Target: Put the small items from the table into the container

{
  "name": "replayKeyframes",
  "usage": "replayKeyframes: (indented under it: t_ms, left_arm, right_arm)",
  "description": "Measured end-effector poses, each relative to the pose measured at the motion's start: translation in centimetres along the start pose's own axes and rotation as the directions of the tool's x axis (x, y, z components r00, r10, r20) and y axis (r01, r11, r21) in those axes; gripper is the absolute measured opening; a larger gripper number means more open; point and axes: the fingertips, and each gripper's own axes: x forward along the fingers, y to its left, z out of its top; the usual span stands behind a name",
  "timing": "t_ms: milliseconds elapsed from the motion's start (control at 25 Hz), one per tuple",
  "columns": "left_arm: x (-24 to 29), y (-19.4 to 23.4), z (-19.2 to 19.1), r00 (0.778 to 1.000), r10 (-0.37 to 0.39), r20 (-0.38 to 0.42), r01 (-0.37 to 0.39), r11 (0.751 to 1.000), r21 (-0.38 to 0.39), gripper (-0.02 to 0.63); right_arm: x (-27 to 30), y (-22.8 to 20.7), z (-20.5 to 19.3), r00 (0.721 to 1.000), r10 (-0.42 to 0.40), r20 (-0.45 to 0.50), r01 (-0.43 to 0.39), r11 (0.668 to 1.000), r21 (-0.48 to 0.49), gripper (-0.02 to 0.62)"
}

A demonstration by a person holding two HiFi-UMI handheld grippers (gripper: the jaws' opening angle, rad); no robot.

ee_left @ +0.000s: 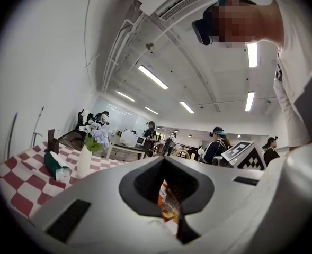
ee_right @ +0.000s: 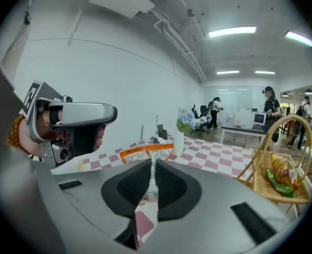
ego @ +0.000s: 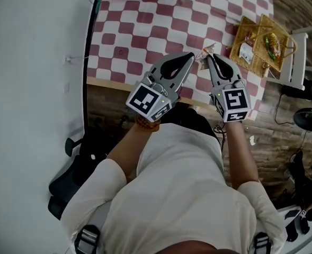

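Observation:
Both grippers hang side by side above the near edge of the red-and-white checked table [ego: 145,30]. My right gripper [ego: 208,58] [ee_right: 152,163] is shut on a small orange-and-white packet [ee_right: 142,153] that sticks out past its tips [ego: 204,53]. My left gripper [ego: 192,57] [ee_left: 163,160] is shut too, with a small orange-and-white packet [ee_left: 166,202] pinched in the slit between its pads. In the right gripper view the left gripper [ee_right: 115,112] sits close on the left. The wicker basket [ego: 261,44] [ee_right: 280,179] stands at the table's right end with packets in it.
A white vase of flowers [ee_left: 87,157] [ee_right: 179,136] and a green pack [ee_left: 52,163] stand on the far part of the table. A white chair [ego: 299,57] is beside the basket. An office chair base [ego: 71,184] is at the lower left. People stand in the room behind.

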Motion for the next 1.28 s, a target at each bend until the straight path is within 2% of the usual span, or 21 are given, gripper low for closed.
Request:
replayKeyframes:
  t_ms: [280,480,680,920,1040,1280]
  left_arm:
    - [-0.5,-3.2,6.5,0.998,-0.025,0.056,0.022,0.998,0.055,0.026]
    - [-0.5,-4.5,8.9,0.996,-0.04,0.08,0.034,0.997,0.076,0.026]
    - [0.6,-5.0,8.8,0.995,-0.068,0.073,0.062,0.995,0.076,0.026]
    - [3.3,-7.6,8.0,0.986,-0.156,0.062,0.153,0.987,0.058,0.026]
    - [5.4,-9.9,7.4,0.972,-0.227,0.052,0.225,0.973,0.046,0.026]
    - [9.1,-15.6,6.4,0.928,-0.37,0.036,0.368,0.929,0.039,0.026]
  right_arm:
    - [-6.2,-0.1,8.3,0.982,-0.039,0.185,0.038,0.999,0.007,0.046]
    - [-8.2,0.1,10.8,0.97,-0.046,0.239,0.046,0.999,0.006,0.046]
    - [-8.8,-0.5,11.0,0.968,-0.068,0.241,0.068,0.998,0.006,0.044]
    - [-11.5,-3.4,9.9,0.957,-0.167,0.236,0.162,0.986,0.04,0.044]
    - [-14.1,-5.6,9.1,0.941,-0.246,0.232,0.237,0.969,0.066,0.044]
    - [-20.2,-9.8,6.5,0.891,-0.4,0.215,0.378,0.916,0.135,0.044]
